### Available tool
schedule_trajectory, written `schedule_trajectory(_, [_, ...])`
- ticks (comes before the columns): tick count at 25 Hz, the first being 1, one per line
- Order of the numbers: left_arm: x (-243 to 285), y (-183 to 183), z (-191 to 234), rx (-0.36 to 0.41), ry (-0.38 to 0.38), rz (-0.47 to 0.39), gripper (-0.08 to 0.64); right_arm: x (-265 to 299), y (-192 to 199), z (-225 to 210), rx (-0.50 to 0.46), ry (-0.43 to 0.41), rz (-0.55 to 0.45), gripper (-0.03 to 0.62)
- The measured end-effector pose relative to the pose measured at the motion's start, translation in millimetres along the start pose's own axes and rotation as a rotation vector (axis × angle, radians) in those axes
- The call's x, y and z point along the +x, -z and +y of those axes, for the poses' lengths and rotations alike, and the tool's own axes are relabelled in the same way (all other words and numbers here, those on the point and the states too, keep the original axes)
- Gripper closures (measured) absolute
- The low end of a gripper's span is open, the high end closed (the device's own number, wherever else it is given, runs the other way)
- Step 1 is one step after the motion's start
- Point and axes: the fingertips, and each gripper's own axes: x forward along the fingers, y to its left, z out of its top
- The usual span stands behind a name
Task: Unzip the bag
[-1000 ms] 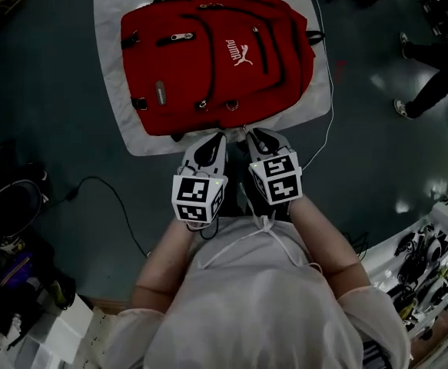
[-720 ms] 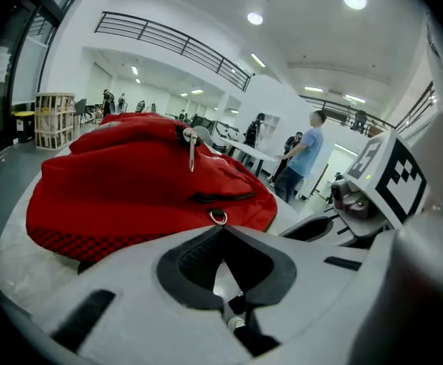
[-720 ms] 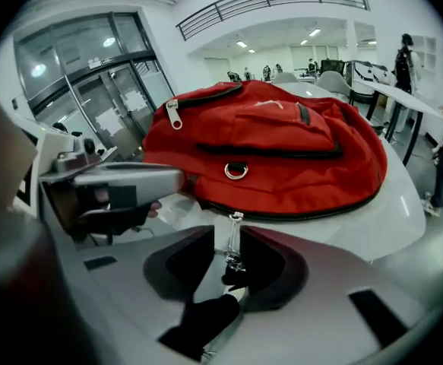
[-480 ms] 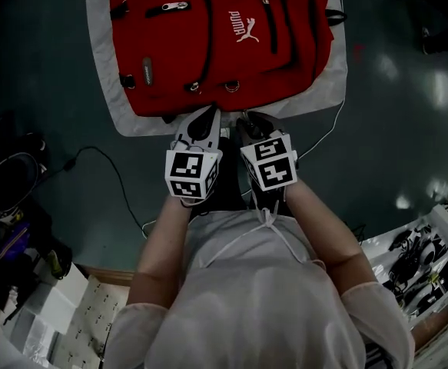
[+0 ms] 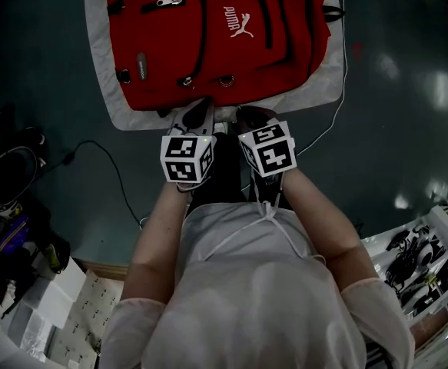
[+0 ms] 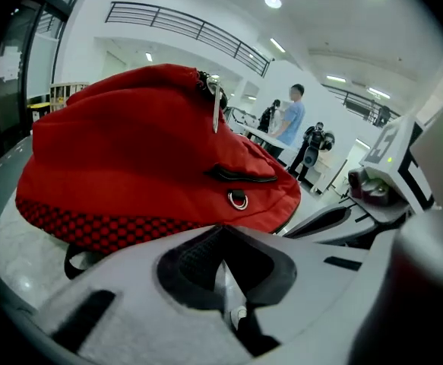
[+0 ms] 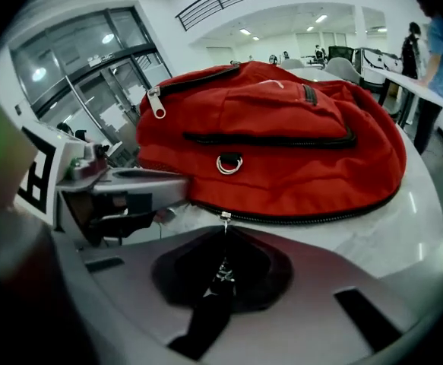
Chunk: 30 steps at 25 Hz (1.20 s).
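The red bag [image 5: 208, 37] lies flat on the white table [image 5: 99, 75]; both tools sit side by side at its near edge. The right tool [image 5: 250, 115] is clamped on the zip pull [image 7: 223, 234] — a black tab runs back between its jaws; the left tool [image 5: 197, 112] is closed, nothing seen in it, just short of the bag.

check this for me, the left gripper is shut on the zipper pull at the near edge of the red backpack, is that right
Wrong side: it is the right gripper that is shut on the zipper pull at the near edge of the red backpack, as the right gripper view shows.
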Motion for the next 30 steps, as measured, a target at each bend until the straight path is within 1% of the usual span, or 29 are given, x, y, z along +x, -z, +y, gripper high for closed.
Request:
schedule_trajectory(3, [1, 1, -1, 0.033, -0.011, 0.01, 0.541, -1, 1, 0, -0.013, -0.027, 0.02, 0.563])
schedule_trajectory(7, [1, 2, -1, 0.014, -0.005, 0.024, 0.541, -5, 3, -7, -0.046, -0.035, 0.044, 0.565])
schedule_trajectory(11, [1, 3, 0, 0.013, -0.021, 0.026, 0.541, -13, 8, -25, -0.084, -0.019, 0.066, 0.565])
schedule_trajectory(17, [2, 2, 2, 0.02, -0.071, 0.015, 0.541, -31, 13, -63, -0.089, 0.021, 0.075, 0.565])
schedule_trajectory(26, [2, 3, 3, 0.023, -0.13, 0.016, 0.541, -50, 15, -107, -0.118, 0.052, 0.086, 0.565])
schedule_trajectory(30, [1, 4, 4, -0.006, -0.16, 0.007, 0.541, -57, 16, -119, -0.144, 0.053, 0.094, 0.565])
